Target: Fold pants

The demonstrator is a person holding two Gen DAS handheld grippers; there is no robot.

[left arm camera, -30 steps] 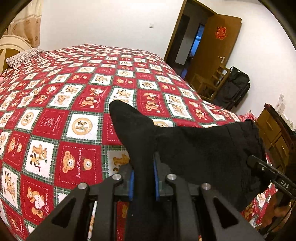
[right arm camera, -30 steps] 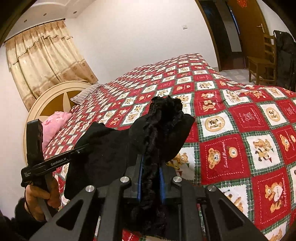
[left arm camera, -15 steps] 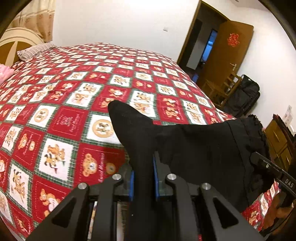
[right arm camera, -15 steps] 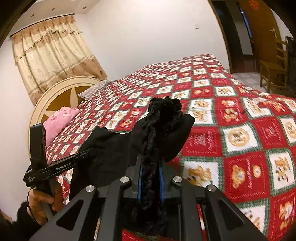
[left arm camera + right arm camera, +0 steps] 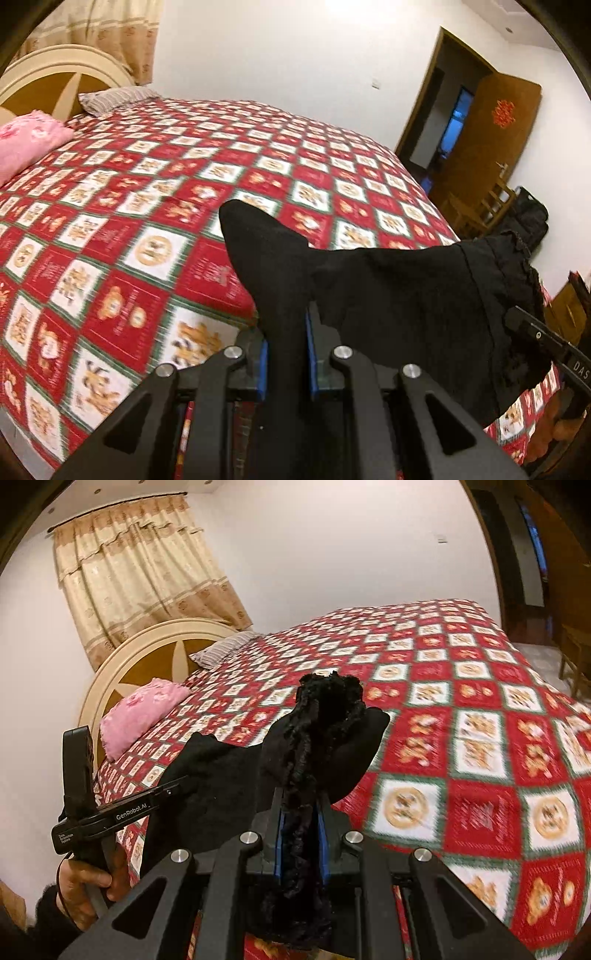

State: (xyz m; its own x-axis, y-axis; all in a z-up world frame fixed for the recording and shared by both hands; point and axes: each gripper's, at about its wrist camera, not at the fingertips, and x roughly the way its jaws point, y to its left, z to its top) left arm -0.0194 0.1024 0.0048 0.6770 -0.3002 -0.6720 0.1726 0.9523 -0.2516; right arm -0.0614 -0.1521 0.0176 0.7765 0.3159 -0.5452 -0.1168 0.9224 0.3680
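Since a second ago, both of your grippers have swung across the bed (image 5: 155,206), bringing the cream headboard (image 5: 122,672) and pink pillow (image 5: 144,709) further into view. Your left gripper (image 5: 285,354) is clamped on a smooth corner of the black pants (image 5: 406,295); your right gripper (image 5: 300,834) is clamped on the frilled edge. The pants hang stretched between the two, lifted above the red teddy-bear quilt (image 5: 480,760) near its front edge. Your left hand (image 5: 85,882) grips its handle at lower left in the right wrist view.
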